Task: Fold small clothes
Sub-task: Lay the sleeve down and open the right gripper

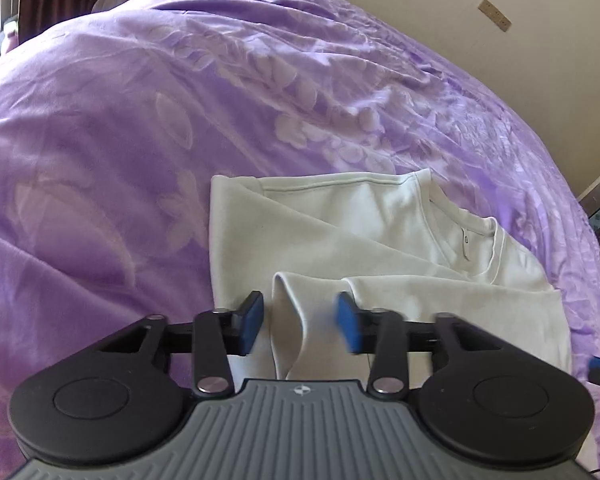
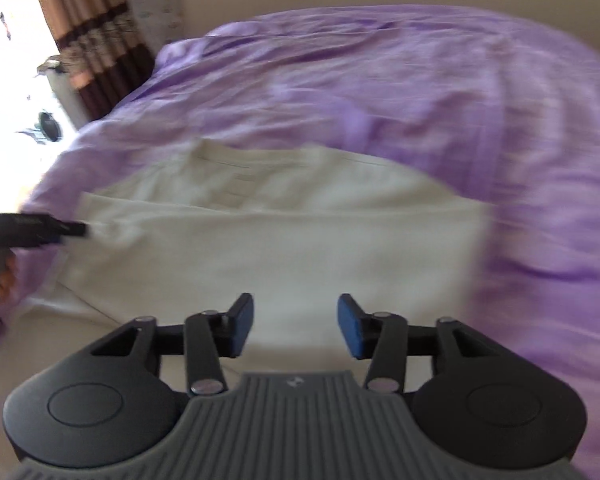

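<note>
A white shirt (image 1: 340, 232) lies partly folded on the purple bedspread (image 1: 140, 120). Only the left view shows its collar sharply; the right is blurred. The left gripper (image 1: 300, 322) stands open astride a fold, pads apart from it. The right gripper (image 2: 296, 326) hangs open, empty.

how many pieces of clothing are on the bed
1: a white shirt lying partly folded on the purple bedspread, just ahead of the left gripper. Others could lie outside both views.
</note>
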Available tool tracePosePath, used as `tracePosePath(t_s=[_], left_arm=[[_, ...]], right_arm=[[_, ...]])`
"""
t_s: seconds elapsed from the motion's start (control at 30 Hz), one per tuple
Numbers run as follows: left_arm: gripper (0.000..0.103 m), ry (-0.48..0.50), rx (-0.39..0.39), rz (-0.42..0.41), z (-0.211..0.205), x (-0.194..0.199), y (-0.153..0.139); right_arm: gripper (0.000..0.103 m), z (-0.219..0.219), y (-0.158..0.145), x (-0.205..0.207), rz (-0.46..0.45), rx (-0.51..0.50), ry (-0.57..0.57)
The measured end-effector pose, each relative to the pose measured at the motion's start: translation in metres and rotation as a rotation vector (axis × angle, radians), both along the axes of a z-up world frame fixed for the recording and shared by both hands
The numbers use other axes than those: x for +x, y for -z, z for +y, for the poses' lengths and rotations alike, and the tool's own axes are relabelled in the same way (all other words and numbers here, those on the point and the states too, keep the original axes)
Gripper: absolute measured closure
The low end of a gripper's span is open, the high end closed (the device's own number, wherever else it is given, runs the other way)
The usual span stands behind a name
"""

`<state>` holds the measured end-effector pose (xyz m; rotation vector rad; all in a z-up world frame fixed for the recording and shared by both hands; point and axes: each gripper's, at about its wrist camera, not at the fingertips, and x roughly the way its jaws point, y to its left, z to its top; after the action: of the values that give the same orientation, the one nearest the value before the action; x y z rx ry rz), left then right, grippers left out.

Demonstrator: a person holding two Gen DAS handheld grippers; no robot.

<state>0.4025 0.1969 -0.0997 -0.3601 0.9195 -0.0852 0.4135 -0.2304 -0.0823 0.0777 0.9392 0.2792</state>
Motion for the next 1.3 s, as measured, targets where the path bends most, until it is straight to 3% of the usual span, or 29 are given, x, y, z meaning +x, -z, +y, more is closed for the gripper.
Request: tracePosePath(t_s=[0.07, 0.1, 0.2, 0.33, 0.37, 0.4, 0.43, 0.47, 0.57, 0.8, 0.93, 1.0, 1.07, 1.17, 1.3], left_arm=[[0.098, 0.009, 0.051, -0.026, -0.006, -0.002, -0.003], [0.1, 0.013, 0.066, -0.036, -0.008, -0.004, -0.006], [0.101, 0.018, 0.08, -0.061, -0.013, -0.01, -0.02], [0.101, 0.021, 0.114, -0.081, -0.022, -0.015, -0.047], [0.101, 0.023, 0.116, -0.093, -0.024, -0.017, -0.057], [0.101, 0.029, 0.122, -0.105, -0.026, -0.019, -0.067], [0.101, 0.032, 0.136, -0.111, -0.028, -0.02, -0.077], [0.101, 0.035, 0.154, -0.115, -0.03, -0.021, -0.085], [0.101, 0.038, 0.229, -0.113, -0.032, -0.019, -0.09], [0.101, 0.021, 0.289, 0.004, -0.027, -0.002, -0.013], [0.101, 0.024, 0.308, 0.023, -0.024, -0.004, 0.007], [0.101, 0.03, 0.332, 0.039, -0.024, -0.003, 0.009], [0.093, 0.021, 0.336, 0.084, -0.02, -0.002, 0.007], [0.092, 0.01, 0.375, 0.139, -0.012, -0.006, -0.005], [0.092, 0.053, 0.377, 0.097, -0.007, -0.029, -0.039]], right_arm=[[0.057, -0.033, 0.005, -0.015, 0.019, -0.04, 0.032], [0.057, -0.044, 0.009, -0.021, 0.033, -0.056, 0.043], [0.053, -0.061, 0.027, -0.034, 0.064, -0.095, 0.036], [0.052, -0.046, 0.048, -0.037, 0.07, -0.201, -0.038], [0.057, -0.041, 0.052, -0.037, 0.072, -0.236, -0.052], [0.081, -0.035, 0.055, -0.037, 0.071, -0.271, -0.062], [0.095, -0.033, 0.054, -0.037, 0.053, -0.299, -0.059], [0.1, -0.035, 0.051, -0.038, 0.042, -0.304, -0.048], [0.101, -0.052, 0.041, -0.039, 0.024, -0.221, 0.004], [0.101, -0.061, 0.058, -0.04, 0.076, -0.16, 0.014], [0.102, -0.064, 0.063, -0.039, 0.098, -0.151, 0.017], [0.102, -0.063, 0.064, -0.038, 0.11, -0.158, 0.016], [0.101, -0.063, 0.064, -0.037, 0.117, -0.163, 0.02], [0.1, -0.067, 0.054, -0.039, 0.136, -0.176, 0.04], [0.099, -0.076, 0.02, -0.054, 0.095, -0.199, 0.034]])
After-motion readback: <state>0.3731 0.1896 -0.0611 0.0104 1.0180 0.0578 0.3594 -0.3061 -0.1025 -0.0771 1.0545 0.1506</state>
